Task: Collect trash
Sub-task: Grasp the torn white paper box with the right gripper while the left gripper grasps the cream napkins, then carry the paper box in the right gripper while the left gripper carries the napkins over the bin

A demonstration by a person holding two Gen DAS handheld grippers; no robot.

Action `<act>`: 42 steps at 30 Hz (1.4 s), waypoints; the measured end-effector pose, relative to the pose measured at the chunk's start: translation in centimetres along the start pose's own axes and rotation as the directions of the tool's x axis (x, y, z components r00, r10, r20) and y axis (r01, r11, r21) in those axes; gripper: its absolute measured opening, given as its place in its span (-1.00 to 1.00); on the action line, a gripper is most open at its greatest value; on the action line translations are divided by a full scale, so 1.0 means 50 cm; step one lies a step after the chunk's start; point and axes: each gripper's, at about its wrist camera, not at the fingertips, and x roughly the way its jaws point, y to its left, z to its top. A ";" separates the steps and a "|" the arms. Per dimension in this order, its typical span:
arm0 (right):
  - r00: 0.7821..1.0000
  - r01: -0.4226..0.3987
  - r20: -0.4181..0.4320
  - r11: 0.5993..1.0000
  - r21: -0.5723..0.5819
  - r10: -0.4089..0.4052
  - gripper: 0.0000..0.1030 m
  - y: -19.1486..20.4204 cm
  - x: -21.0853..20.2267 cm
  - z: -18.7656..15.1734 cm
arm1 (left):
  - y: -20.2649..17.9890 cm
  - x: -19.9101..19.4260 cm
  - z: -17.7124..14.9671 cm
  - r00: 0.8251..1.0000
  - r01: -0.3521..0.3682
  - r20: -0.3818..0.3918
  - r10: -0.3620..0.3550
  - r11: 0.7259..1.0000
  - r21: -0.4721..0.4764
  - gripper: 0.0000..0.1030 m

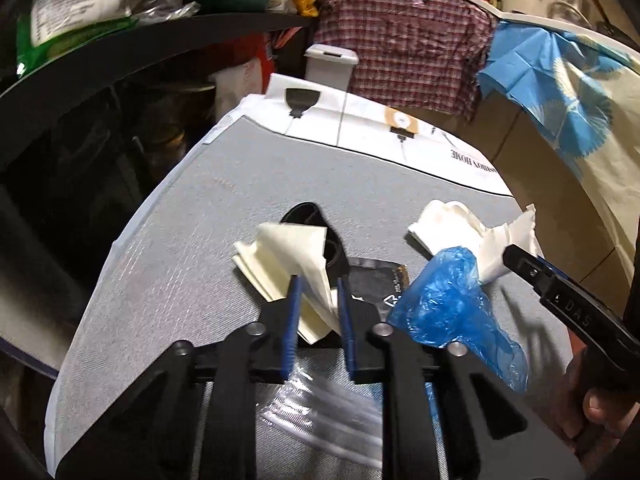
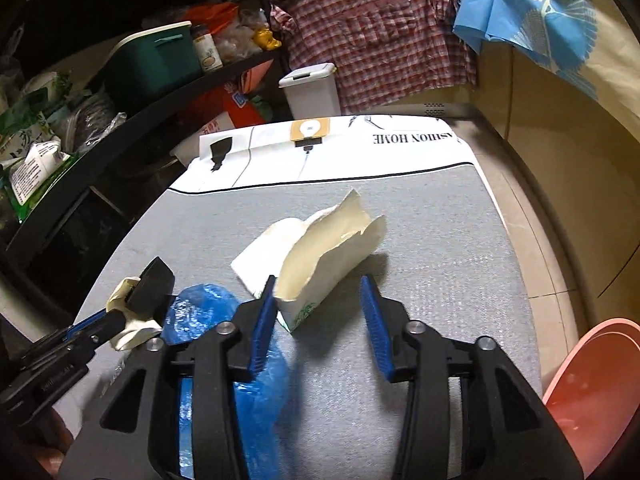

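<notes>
On the grey table cover [image 1: 180, 260] my left gripper [image 1: 320, 300] is shut on a folded cream paper [image 1: 288, 256], which fans out ahead of the blue pads. The right wrist view shows the same gripper [image 2: 140, 300] at the left with the paper pinched in it. My right gripper [image 2: 320, 312] is open around a torn white tissue pack [image 2: 328, 256] that stands upright against the left pad, with a gap on the right side. A crumpled blue plastic bag [image 1: 440, 300] lies between both grippers. A black wrapper [image 1: 376, 280] lies beside the cream paper.
A white lidded bin [image 2: 312, 92] stands behind the table below a hanging checked shirt [image 2: 372, 32]. Cluttered shelves [image 2: 120, 80] run along the left. A pink basin [image 2: 592, 392] sits at the right near corner. Clear plastic film [image 1: 320, 400] lies under the left gripper.
</notes>
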 end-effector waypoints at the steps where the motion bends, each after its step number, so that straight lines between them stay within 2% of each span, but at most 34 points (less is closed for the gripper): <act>1: 1.000 0.003 0.002 1.000 0.001 -0.003 -0.36 -0.001 -0.001 0.000 | 0.003 -0.003 0.000 1.000 -0.011 0.001 0.011 1.000 -0.005 -0.79; 5: 1.000 0.007 0.002 1.000 -0.004 -0.007 -0.69 -0.009 -0.007 -0.002 | 0.007 -0.015 0.001 0.999 -0.039 0.017 0.039 0.999 -0.003 -0.92; 9: 1.000 0.019 0.011 1.000 -0.021 -0.019 -0.80 -0.010 -0.018 -0.004 | 0.009 -0.031 0.001 0.998 -0.054 0.034 0.054 0.998 0.008 -0.95; 21: 0.994 0.052 0.097 0.998 -0.025 -0.049 -0.81 -0.027 -0.132 0.003 | 0.027 -0.093 0.004 0.992 -0.069 0.106 0.067 0.998 0.016 -0.96; 42: 0.986 0.082 0.151 0.996 -0.041 -0.075 -0.81 -0.042 -0.344 -0.077 | -0.039 -0.220 -0.050 0.983 0.029 0.174 -0.052 0.991 0.131 -0.96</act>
